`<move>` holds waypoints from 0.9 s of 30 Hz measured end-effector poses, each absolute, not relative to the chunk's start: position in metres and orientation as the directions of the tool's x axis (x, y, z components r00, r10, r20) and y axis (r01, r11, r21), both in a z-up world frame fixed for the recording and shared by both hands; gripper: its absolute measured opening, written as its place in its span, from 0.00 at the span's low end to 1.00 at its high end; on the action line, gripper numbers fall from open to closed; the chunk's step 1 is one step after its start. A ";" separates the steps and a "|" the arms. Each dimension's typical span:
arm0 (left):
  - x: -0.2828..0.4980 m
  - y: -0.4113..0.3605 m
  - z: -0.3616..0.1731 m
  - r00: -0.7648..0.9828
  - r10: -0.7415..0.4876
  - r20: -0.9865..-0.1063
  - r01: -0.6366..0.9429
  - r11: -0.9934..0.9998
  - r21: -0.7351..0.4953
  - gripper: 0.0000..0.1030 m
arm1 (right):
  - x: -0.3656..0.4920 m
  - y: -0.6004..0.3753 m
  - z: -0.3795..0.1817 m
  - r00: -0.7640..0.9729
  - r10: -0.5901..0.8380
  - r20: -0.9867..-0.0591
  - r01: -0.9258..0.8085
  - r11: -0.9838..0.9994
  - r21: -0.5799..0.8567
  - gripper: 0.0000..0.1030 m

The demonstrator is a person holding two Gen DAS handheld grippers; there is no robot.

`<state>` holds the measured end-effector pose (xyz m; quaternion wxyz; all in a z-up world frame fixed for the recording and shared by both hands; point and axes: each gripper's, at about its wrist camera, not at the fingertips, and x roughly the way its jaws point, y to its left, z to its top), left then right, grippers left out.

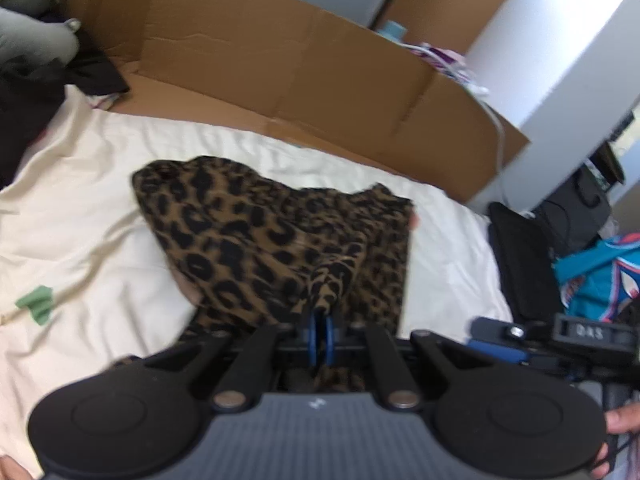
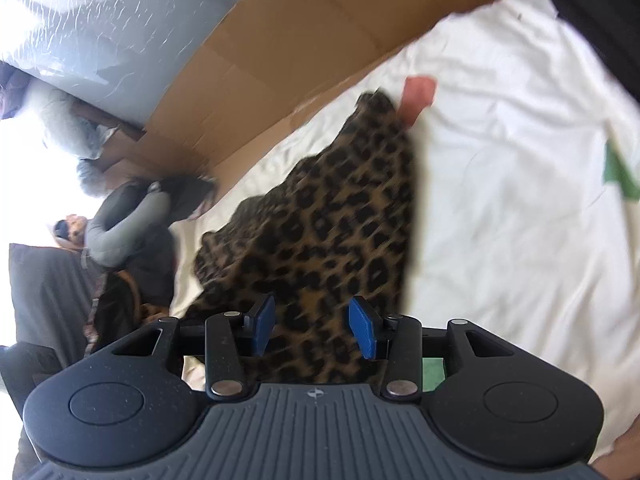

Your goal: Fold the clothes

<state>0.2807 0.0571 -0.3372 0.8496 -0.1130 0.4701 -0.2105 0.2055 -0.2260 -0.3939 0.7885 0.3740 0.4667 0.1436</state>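
Left gripper point(image 1: 320, 330) pinches a bunched fold of the brown-and-black leopard-print fabric garment point(image 1: 256, 236), likely lifting it to fold over the cream bedsheet point(image 1: 80, 208); right gripper point(image 2: 316, 330) open, empty, above cloth.

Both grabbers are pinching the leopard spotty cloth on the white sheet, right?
Not quite. Only the left gripper is pinching the leopard cloth. The right wrist view shows the right gripper open, its blue pads apart, with the cloth lying between them on the white sheet.

Garment point(image 1: 256, 236) tan w/ black leopard spots; sheet point(image 1: 92, 200) cream; cardboard point(image 1: 248, 60) brown.
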 end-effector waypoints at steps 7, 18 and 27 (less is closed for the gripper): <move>0.256 0.012 -0.338 0.417 -0.550 -0.724 0.315 0.834 -0.453 0.05 | 0.200 -0.223 -0.382 0.489 0.632 -0.600 0.105 0.641 0.760 0.62; 0.233 -0.049 -0.351 0.314 -0.661 -0.682 0.455 0.735 -0.503 0.05 | 0.200 -0.239 -0.409 0.383 0.683 -0.622 0.151 0.618 0.772 0.34; 0.224 -0.060 -0.359 0.193 -0.688 -0.700 0.486 0.687 -0.541 0.14 | 0.175 -0.272 -0.422 0.405 0.622 -0.670 0.204 0.653 0.729 0.07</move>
